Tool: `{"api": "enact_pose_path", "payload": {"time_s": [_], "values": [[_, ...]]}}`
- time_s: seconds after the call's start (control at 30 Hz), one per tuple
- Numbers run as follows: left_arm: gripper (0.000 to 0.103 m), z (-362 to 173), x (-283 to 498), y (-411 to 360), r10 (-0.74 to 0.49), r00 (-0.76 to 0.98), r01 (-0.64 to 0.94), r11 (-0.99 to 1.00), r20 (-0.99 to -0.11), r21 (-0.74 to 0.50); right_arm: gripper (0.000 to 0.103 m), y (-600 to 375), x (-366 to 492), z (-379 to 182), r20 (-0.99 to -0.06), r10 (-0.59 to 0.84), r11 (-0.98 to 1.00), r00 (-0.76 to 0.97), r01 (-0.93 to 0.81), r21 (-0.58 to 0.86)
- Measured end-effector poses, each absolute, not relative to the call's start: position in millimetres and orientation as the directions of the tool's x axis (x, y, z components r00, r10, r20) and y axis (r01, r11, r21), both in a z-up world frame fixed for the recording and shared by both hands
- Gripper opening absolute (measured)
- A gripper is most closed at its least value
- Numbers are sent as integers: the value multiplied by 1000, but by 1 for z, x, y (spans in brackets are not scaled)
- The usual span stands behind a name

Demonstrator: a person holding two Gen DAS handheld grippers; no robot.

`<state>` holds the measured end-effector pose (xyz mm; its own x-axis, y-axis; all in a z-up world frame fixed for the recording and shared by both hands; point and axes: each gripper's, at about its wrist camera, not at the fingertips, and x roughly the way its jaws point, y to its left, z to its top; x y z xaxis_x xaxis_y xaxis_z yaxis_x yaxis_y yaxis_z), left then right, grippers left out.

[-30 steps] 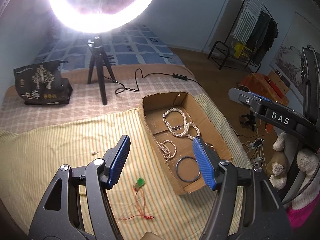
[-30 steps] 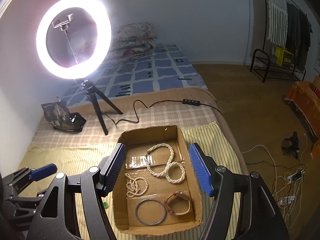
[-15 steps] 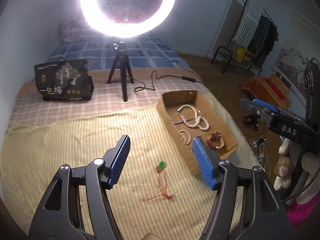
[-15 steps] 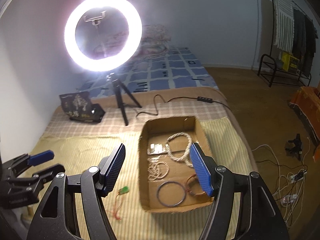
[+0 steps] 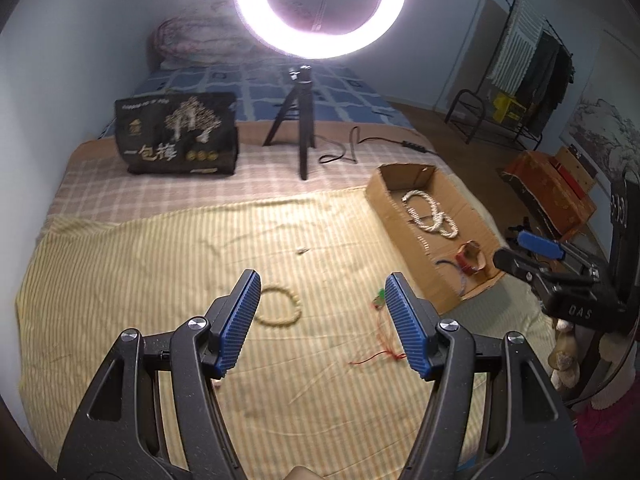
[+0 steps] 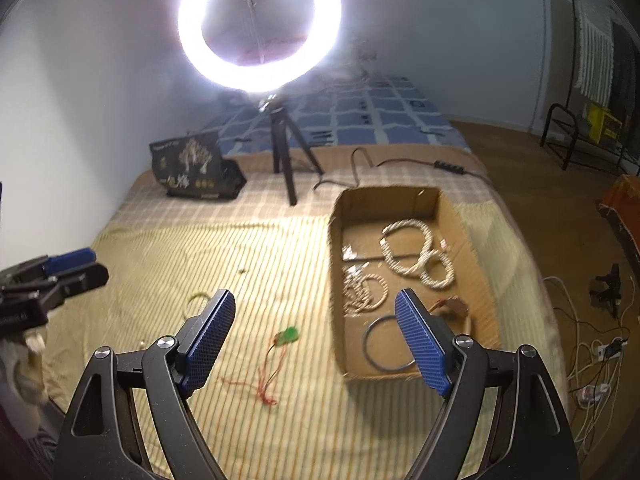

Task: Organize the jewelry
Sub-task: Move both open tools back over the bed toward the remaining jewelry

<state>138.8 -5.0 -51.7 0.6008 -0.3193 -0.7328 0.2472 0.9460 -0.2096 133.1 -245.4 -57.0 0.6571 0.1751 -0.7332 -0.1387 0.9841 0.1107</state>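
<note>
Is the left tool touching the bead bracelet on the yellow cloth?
Cannot tell. In the left wrist view the left tool is open, and one finger overlaps the bead bracelet, hiding any gap or contact.

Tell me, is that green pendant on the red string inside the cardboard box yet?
Not yet. The green pendant lies on the striped yellow cloth, left of the cardboard box, its red string trailing loose across the cloth.

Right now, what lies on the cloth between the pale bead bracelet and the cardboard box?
In the left wrist view, only the green pendant on its red cord lies between the bead bracelet and the cardboard box; the rest is bare striped cloth.
</note>
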Motion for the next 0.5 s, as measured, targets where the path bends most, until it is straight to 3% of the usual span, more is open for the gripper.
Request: {"api": "enact_pose_path", "payload": {"time_s": [0.5], "values": [[67,-88,155,42,-276,565,160,961,-777,-225,82,-201,111,-117,-803,246,958,543,-260,118]]}}
